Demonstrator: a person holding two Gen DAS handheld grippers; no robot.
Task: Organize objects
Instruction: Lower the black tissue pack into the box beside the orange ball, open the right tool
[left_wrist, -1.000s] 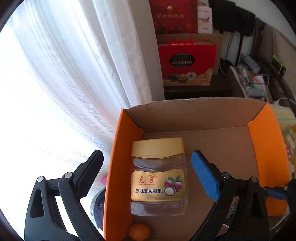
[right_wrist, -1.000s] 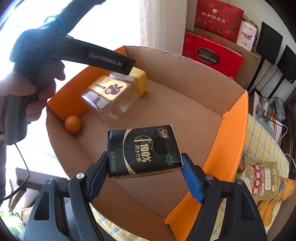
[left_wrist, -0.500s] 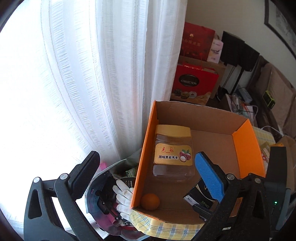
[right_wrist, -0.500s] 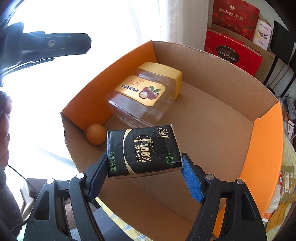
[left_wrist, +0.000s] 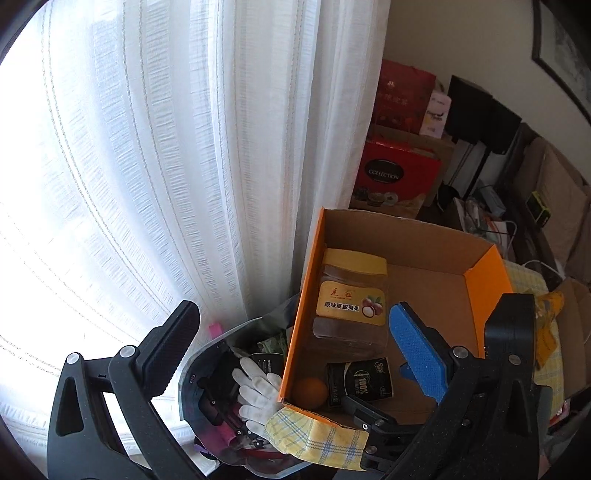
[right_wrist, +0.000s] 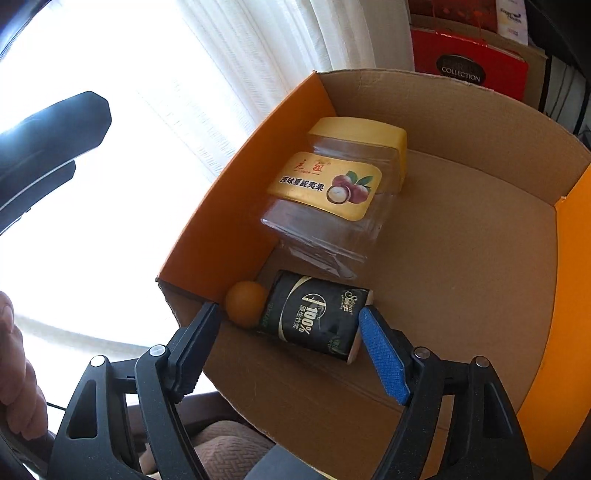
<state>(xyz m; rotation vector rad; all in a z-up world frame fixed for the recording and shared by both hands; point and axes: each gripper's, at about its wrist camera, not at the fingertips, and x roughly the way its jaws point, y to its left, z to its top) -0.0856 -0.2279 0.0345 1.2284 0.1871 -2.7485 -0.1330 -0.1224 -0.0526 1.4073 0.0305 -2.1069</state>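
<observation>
We count three things inside the cardboard box (right_wrist: 461, 280), all gathered along its orange left wall in the right wrist view. One clear jar (right_wrist: 332, 195) with a yellow lid lies on its side in the centre of the frame, its yellow label facing up. One black tissue pack (right_wrist: 314, 314) lies on the box floor just below the jar, in the lower middle of the frame. One small orange (right_wrist: 245, 302) sits in the box corner, touching the pack's left end.

The right gripper (right_wrist: 291, 350) hangs at the bottom of that frame with its two fingers spread wide; the black finger is to the left of the orange, the blue-padded one just right of the pack, and neither pad is pressed against the pack as far as we can tell.

In the left wrist view, the left gripper (left_wrist: 295, 343) fills the lower part of the frame, its two fingers also spread far apart and holding nothing. Between them we see the same box (left_wrist: 424, 240), jar (left_wrist: 351, 306), orange (left_wrist: 310, 393) and pack (left_wrist: 360, 380). One white glove (left_wrist: 256, 391) lies in a dark container left of the box, a yellow checked cloth (left_wrist: 317, 439) hangs below the box's near edge, and a white curtain (left_wrist: 184, 147) covers the upper left.
</observation>
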